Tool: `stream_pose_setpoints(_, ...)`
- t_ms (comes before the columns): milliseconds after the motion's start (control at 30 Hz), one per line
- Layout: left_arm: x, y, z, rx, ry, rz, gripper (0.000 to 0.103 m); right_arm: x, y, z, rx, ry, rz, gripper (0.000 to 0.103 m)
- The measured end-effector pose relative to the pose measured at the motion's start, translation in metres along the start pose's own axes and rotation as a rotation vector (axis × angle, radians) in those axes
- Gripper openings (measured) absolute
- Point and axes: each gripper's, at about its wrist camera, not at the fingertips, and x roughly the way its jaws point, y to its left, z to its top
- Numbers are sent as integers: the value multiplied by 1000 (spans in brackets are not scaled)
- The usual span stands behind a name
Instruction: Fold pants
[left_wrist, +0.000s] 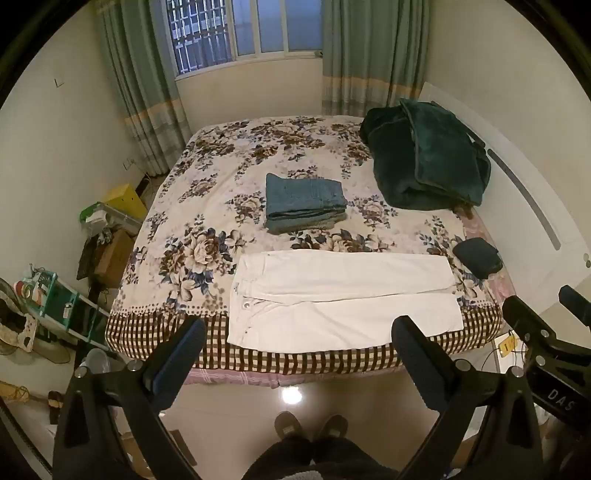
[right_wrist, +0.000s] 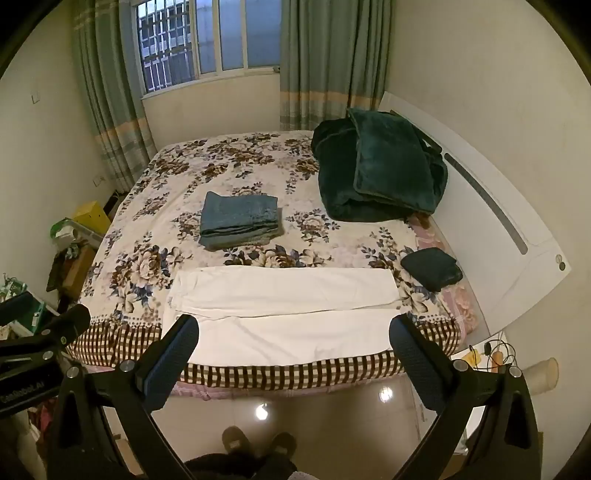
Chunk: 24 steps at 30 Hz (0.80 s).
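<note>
White pants (left_wrist: 343, 299) lie flat along the near edge of the floral bed (left_wrist: 207, 206), waist to the left, legs running right. They also show in the right wrist view (right_wrist: 284, 314). My left gripper (left_wrist: 298, 334) is open and empty, held above the floor just short of the bed edge, in front of the pants. My right gripper (right_wrist: 293, 332) is open and empty too, in front of the pants' leg half. The right gripper's body shows at the left wrist view's right edge (left_wrist: 543, 339).
A stack of folded blue jeans (left_wrist: 304, 203) sits mid-bed. A dark green blanket (left_wrist: 424, 162) is heaped at the back right, by the white headboard (left_wrist: 535, 206). A small dark folded item (left_wrist: 478, 256) lies near the right edge. Shelves and boxes (left_wrist: 66, 295) crowd the left floor.
</note>
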Motion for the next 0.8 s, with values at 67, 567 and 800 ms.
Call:
stream_pose_setpoints(67, 0, 0, 0, 3, 2, 2, 103, 0, 0, 1, -1, 2, -3, 103)
stream_pose_setpoints(567, -5, -3, 6, 1, -15, -2, 103, -5, -1, 3, 6, -15, 4, 103)
stream_pose_setpoints(800, -4, -5, 9, 1, -22, -5, 103, -8, 1, 7, 5, -18, 8, 103)
